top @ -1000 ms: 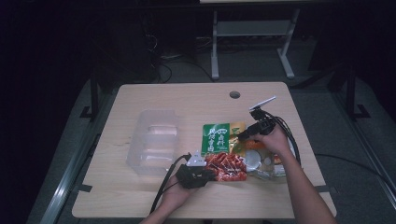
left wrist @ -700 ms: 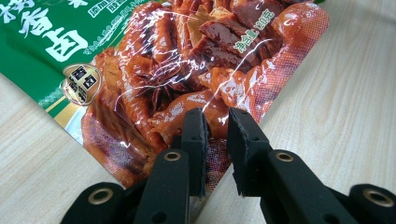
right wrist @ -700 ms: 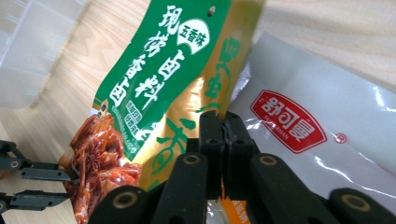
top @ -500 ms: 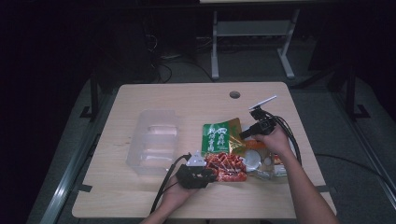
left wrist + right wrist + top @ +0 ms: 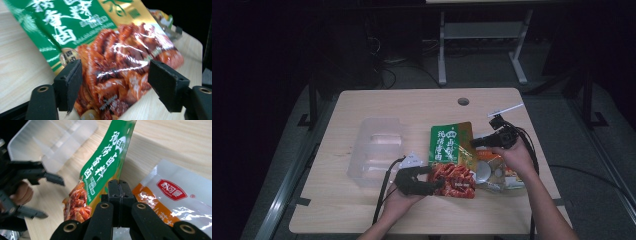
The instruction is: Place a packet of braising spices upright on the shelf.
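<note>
Green and red snack pouch (image 5: pixel 451 157) lies near the middle of the bench (image 5: pixel 412 107), its red printed end toward the near edge and its right long edge lifted. Right hand-held gripper (image 5: pixel 482 142): jaws fully closed, pinching that lifted right edge; in the right gripper view the pouch (image 5: pixel 100 172) rises edge-on from between the closed jaws. Left hand-held gripper (image 5: pixel 438 178): jaws have just been opening and stand wide. In the left gripper view its pads (image 5: pixel 71 82) sit either side of the pouch's red end (image 5: pixel 120 65) without pressing on it. Second pouch, orange and white (image 5: pixel 499 172), lies flat just right of the first, under the right hand. Clear plastic tray (image 5: pixel 377 150) stands left of the pouches, apart from them.
</note>
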The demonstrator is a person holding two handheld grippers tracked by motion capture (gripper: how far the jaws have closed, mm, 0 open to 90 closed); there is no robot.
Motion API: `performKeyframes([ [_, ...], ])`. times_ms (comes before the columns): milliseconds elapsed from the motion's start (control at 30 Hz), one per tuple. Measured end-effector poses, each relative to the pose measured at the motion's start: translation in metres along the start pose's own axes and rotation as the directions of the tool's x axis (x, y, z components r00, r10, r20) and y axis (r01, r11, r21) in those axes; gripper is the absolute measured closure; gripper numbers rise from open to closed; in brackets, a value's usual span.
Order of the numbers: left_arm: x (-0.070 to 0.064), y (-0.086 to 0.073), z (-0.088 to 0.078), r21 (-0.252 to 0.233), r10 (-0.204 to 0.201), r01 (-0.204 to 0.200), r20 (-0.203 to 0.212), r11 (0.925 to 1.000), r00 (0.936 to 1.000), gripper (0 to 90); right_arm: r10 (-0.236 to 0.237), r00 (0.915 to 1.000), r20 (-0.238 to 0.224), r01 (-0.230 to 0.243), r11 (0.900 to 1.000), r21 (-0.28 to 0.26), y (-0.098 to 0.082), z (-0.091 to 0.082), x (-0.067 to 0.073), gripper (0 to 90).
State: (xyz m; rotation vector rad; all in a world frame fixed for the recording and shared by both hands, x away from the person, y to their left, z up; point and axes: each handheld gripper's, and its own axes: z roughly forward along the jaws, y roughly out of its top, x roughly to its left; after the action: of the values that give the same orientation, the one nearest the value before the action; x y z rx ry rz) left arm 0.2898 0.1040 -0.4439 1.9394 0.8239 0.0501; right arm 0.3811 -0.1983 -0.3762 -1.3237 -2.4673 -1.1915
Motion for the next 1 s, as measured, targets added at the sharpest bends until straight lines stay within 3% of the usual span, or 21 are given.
performKeyframes([
  [33, 0.002, 0.004, 0.001, -0.010, -0.021, 0.021, 0.012, 0.9997, 0.9997, 27.2, -0.012, 0.9999, 0.000, 0.012, 1.000, -0.007, -0.001, -0.003, 0.003, 89.9],
  [67, 0.002, 0.007, 0.001, -0.014, -0.017, 0.017, 0.009, 0.9997, 0.9998, 27.2, -0.025, 0.9997, 0.000, 0.025, 1.000, -0.014, -0.001, -0.007, 0.006, 89.9],
  [133, 0.002, 0.009, 0.002, -0.019, -0.016, 0.016, -0.003, 0.9997, 0.9999, 26.7, -0.038, 0.9993, -0.003, 0.038, 0.999, -0.023, -0.002, -0.011, 0.009, 89.9],
  [167, 0.004, 0.014, 0.003, -0.030, -0.041, 0.041, -0.008, 0.9987, 0.9991, 26.2, -0.066, 0.9978, -0.003, 0.065, 0.997, -0.040, -0.003, -0.019, 0.015, 89.9],
  [333, 0.007, 0.020, 0.007, -0.055, -0.074, 0.072, -0.031, 0.9959, 0.9968, 22.4, -0.114, 0.9934, 0.009, 0.115, 0.991, -0.070, -0.005, -0.033, 0.024, 89.9],
  [400, 0.012, 0.022, 0.010, -0.068, -0.116, 0.113, -0.038, 0.9912, 0.9925, 21.3, -0.143, 0.9897, 0.005, 0.143, 0.985, -0.100, -0.009, -0.042, 0.029, 90.0],
  [467, 0.013, 0.022, 0.012, -0.065, -0.136, 0.133, -0.035, 0.9889, 0.9901, 21.4, -0.152, 0.9883, 0.005, 0.152, 0.983, -0.105, -0.010, -0.046, 0.031, 90.0],
  [567, 0.018, 0.022, 0.018, -0.060, -0.172, 0.171, 0.002, 0.9834, 0.9852, 22.5, -0.189, 0.9819, 0.010, 0.189, 0.973, -0.135, -0.016, -0.054, 0.037, 90.0],
  [633, 0.023, 0.024, 0.024, -0.027, -0.170, 0.171, 0.022, 0.9850, 0.9852, 23.4, -0.203, 0.9791, 0.009, 0.202, 0.968, -0.148, -0.020, -0.056, 0.040, 89.9],
  [667, 0.023, 0.024, 0.024, -0.027, -0.170, 0.171, 0.022, 0.9850, 0.9852, 25.3, -0.210, 0.9777, 0.007, 0.209, 0.965, -0.158, -0.021, -0.056, 0.040, 89.9],
  [700, 0.024, 0.027, 0.026, -0.029, -0.181, 0.183, 0.059, 0.9827, 0.9817, 28.1, -0.211, 0.9774, 0.006, 0.209, 0.965, -0.159, -0.022, -0.056, 0.041, 90.0],
  [733, 0.024, 0.027, 0.026, -0.029, -0.181, 0.183, 0.059, 0.9827, 0.9817, 32.3, -0.211, 0.9774, 0.006, 0.209, 0.965, -0.159, -0.022, -0.056, 0.041, 90.0],
  [767, 0.024, 0.029, 0.025, -0.034, -0.190, 0.195, 0.124, 0.9801, 0.9740, 38.6, -0.216, 0.9763, -0.004, 0.212, 0.960, -0.181, -0.025, -0.055, 0.040, 89.9],
  [867, 0.023, 0.031, 0.023, -0.036, -0.196, 0.203, 0.135, 0.9786, 0.9712, 48.8, -0.215, 0.9767, -0.009, 0.209, 0.959, -0.190, -0.028, -0.055, 0.039, 89.9],
  [900, 0.022, 0.031, 0.018, -0.038, -0.176, 0.183, 0.133, 0.9824, 0.9753, 54.7, -0.207, 0.9782, -0.013, 0.201, 0.959, -0.200, -0.032, -0.055, 0.038, 89.9],
  [1000, 0.020, 0.031, 0.017, -0.053, -0.172, 0.181, 0.146, 0.9820, 0.9742, 69.7, -0.209, 0.9777, -0.021, 0.200, 0.956, -0.214, -0.037, -0.055, 0.036, 90.0],
])
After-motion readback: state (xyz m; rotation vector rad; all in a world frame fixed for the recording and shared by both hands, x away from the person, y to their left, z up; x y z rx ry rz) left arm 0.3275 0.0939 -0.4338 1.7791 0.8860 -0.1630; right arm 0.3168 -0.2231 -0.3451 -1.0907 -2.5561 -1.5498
